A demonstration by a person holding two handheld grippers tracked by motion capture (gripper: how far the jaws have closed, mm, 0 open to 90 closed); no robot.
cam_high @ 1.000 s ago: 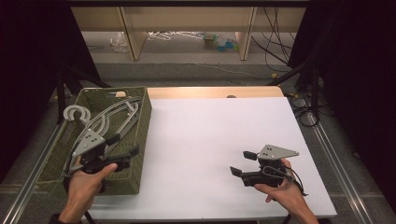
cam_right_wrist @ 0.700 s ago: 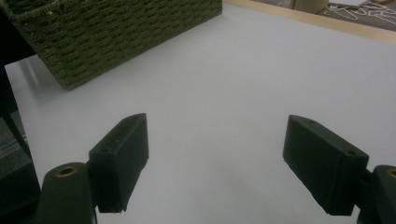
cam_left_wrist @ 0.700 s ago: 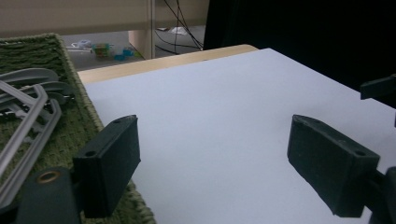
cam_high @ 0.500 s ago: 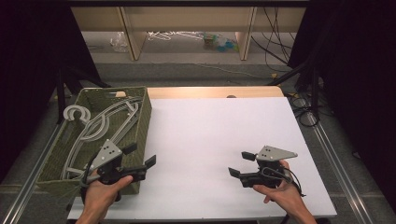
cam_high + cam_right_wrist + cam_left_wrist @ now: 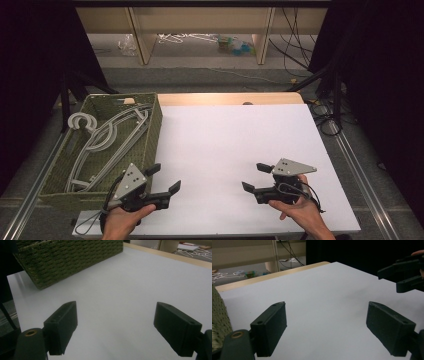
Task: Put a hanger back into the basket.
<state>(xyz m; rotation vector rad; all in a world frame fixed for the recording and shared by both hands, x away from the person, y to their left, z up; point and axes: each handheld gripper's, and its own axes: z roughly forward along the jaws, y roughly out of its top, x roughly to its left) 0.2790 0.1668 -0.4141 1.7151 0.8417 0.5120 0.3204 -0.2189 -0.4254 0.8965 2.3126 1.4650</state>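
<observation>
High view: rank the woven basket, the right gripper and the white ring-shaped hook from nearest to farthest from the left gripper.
From the left gripper, at the table's near left:
1. Woven basket: right beside it on its left, its near corner next to the gripper.
2. Right gripper: across the white table top to the right.
3. White ring-shaped hook: at the basket's far left rim.

We see even overhead light, mild glare on white table (image 5: 235,145); dark at 3 & 9 o'clock; gripper views soft, esp. near jaws.
</observation>
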